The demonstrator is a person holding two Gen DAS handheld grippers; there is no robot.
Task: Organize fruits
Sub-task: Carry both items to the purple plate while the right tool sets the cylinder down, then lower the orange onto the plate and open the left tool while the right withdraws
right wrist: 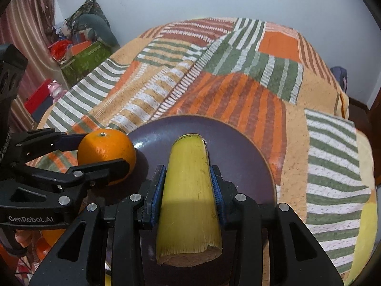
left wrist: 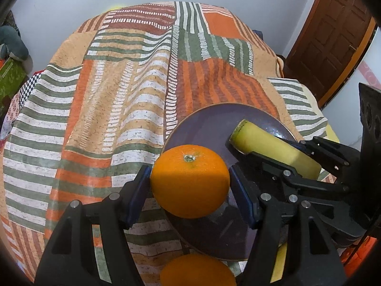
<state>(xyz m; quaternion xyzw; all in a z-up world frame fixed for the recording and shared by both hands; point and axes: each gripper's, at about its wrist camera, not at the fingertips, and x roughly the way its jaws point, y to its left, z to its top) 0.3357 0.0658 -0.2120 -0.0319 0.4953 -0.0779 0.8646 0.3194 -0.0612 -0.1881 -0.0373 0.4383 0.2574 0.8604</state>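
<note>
Our left claw (left wrist: 190,181) pinches an orange (left wrist: 190,181) over the purple plate's (left wrist: 209,128) near rim, our right claw (right wrist: 188,190) clamps a yellow cut stalk (right wrist: 188,190) above it on the striped bed (left wrist: 107,95), while a second orange (left wrist: 197,270) is cut off below.

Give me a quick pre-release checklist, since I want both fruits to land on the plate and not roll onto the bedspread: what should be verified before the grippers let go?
1. Left gripper grips the orange: ok, both blue pads press its sides.
2. Right gripper grips the yellow cut stalk piece: ok, clamped on both sides.
3. Orange over the purple plate: not ok, it sits at the plate's left rim, partly over the bedspread.
4. Stalk piece over the plate: ok, centred above it.
5. Fruits resting on the plate: cannot tell, height is unclear.
6. Plate level on the soft bedspread: cannot tell.
</note>
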